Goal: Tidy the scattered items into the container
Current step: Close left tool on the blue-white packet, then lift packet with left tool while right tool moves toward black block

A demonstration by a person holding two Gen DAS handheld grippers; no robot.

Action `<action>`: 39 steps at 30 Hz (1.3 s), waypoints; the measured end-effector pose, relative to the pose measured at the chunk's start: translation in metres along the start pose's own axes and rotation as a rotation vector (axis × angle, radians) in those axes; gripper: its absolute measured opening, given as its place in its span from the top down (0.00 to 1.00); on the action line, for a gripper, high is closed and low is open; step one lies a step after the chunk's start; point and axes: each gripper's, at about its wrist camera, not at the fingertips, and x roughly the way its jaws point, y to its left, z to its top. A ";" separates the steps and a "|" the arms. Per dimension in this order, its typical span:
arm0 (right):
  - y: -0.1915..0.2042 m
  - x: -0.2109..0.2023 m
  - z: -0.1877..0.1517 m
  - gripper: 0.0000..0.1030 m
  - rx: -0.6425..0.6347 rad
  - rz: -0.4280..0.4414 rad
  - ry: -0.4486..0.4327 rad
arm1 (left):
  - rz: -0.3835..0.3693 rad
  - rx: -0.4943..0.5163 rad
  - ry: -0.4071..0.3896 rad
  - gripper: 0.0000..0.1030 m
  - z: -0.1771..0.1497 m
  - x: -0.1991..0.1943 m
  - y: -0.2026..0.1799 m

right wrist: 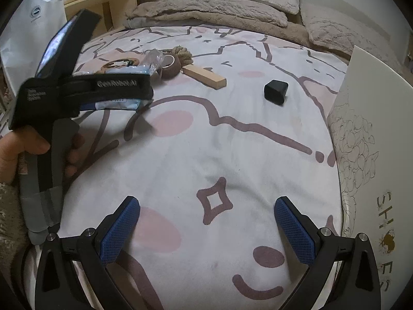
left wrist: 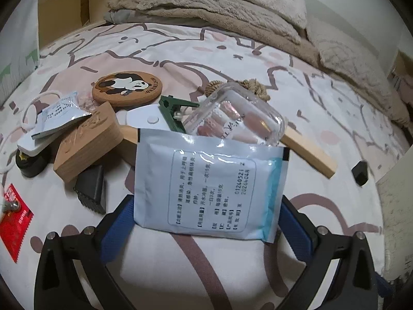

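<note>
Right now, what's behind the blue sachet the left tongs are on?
Behind the blue sachet, a clear plastic box of press-on nails, a green clip and a wooden stick show. The sachet covers the box's near edge and the stick's middle.

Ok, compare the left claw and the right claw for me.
The left claw grips a pale blue sachet; the right claw is open and empty. The left claw faces the scattered items; the right claw faces mostly bare bedsheet. Both have blue pads.
</note>
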 end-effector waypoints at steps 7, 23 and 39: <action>-0.002 0.003 -0.001 0.00 0.007 0.007 0.018 | -0.013 -0.019 -0.022 0.11 -0.002 -0.007 0.006; 0.001 0.005 -0.002 0.00 0.004 -0.008 -0.011 | -0.040 0.206 0.081 0.24 -0.029 -0.048 0.047; 0.003 -0.002 0.002 0.17 0.002 -0.037 -0.028 | -0.189 0.296 0.101 0.24 -0.053 -0.078 0.073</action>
